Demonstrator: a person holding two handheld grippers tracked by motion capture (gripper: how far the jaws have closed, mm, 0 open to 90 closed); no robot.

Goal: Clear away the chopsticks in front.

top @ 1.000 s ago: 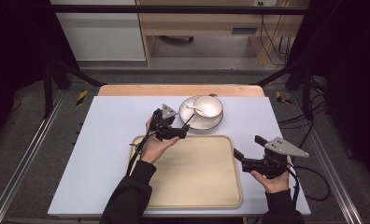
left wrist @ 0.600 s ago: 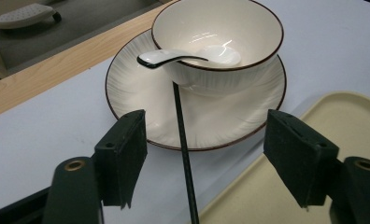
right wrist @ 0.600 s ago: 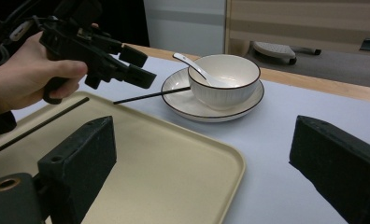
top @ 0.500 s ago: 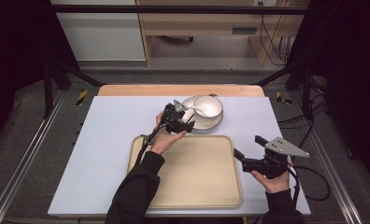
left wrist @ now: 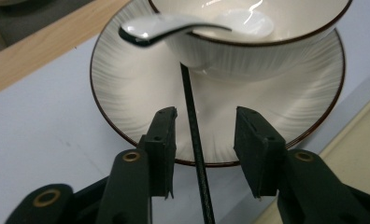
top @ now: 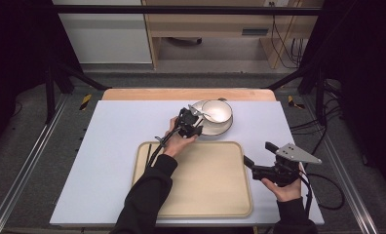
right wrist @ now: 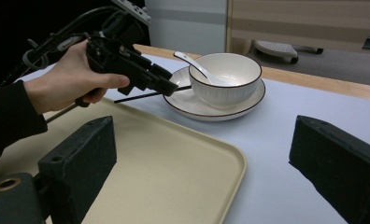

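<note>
Moved since a second ago: left gripper (top: 193, 127), from the tray's far edge forward to the near rim of the plate (left wrist: 127, 84), jaws just been closing, now part-way apart with a thin black rod (left wrist: 192, 126) standing between the pads, pads not pressing on it. Unmoved: right gripper (top: 259, 165), just off the right edge of the tray (top: 201, 195), jaws standing wide apart, holding nothing. Near to far from the tray: bare tray surface, open on all sides but its right edge; beyond its far edge a narrow strip of white table (top: 108, 146); then the plate, apart from the tray's far right corner; on the plate the bowl (top: 217, 111); in the bowl the spoon (left wrist: 183, 25), handle overhanging the rim toward the left gripper. Wide open table left of the tray; less room between plate and the table's far wooden edge
</note>
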